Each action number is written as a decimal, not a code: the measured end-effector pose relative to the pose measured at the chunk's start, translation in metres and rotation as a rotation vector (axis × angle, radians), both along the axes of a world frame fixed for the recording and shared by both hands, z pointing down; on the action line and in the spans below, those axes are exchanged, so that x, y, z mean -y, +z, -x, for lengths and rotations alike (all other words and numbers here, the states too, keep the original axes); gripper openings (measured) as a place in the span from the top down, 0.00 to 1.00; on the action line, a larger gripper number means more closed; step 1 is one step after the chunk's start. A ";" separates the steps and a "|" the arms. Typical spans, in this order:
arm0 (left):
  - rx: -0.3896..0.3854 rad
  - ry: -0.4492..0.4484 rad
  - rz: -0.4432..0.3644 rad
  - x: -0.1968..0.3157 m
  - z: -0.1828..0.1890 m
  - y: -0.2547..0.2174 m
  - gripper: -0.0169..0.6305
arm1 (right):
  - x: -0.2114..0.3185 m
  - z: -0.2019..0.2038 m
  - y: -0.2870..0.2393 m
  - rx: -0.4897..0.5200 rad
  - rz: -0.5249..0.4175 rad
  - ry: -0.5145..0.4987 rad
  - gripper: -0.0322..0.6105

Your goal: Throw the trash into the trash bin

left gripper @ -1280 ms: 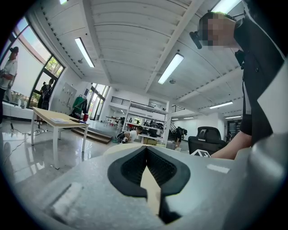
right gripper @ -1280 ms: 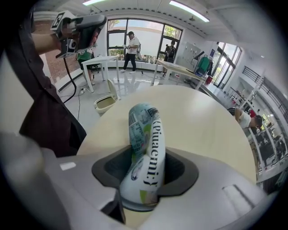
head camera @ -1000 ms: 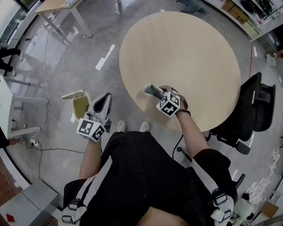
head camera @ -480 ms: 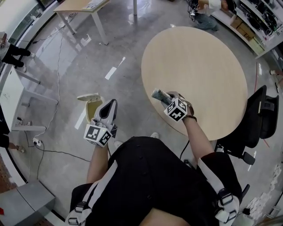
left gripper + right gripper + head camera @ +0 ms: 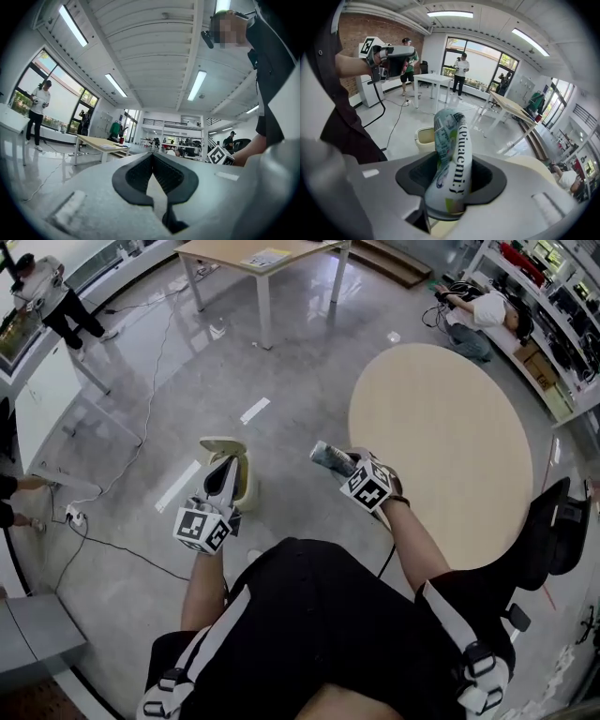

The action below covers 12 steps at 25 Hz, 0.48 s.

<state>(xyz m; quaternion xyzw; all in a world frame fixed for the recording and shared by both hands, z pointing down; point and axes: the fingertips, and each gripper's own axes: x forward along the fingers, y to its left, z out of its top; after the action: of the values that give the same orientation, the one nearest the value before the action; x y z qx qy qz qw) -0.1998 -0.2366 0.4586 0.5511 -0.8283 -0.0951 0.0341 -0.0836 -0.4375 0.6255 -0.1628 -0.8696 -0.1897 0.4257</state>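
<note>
While standing on the grey floor [image 5: 141, 409] beside the round worktop [image 5: 441, 446], hold the right claw [image 5: 339, 465] clamped on a crumpled trash packet [image 5: 327, 456] (white and green, dark print down its side). Off the worktop with it, in the air just past the edge, one end sticking out beyond the jaws. Have the left claw [image 5: 223, 470] pressed together on nothing, overlapping the trash bin [image 5: 246, 479] in the head view. Can see that bin down on the floor, lid up, cream inside showing, near the packet but apart from it.
</note>
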 end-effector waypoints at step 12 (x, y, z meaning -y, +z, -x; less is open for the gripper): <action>-0.037 -0.302 -0.017 -0.151 0.030 0.015 0.97 | -0.138 0.085 0.006 -0.021 0.024 -0.305 0.66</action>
<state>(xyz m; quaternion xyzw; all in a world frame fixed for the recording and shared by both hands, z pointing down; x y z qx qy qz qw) -0.2294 -0.0852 0.4732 0.4188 -0.9001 -0.1162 0.0302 -0.1688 -0.2996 0.6318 -0.2999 -0.8327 -0.2399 0.3989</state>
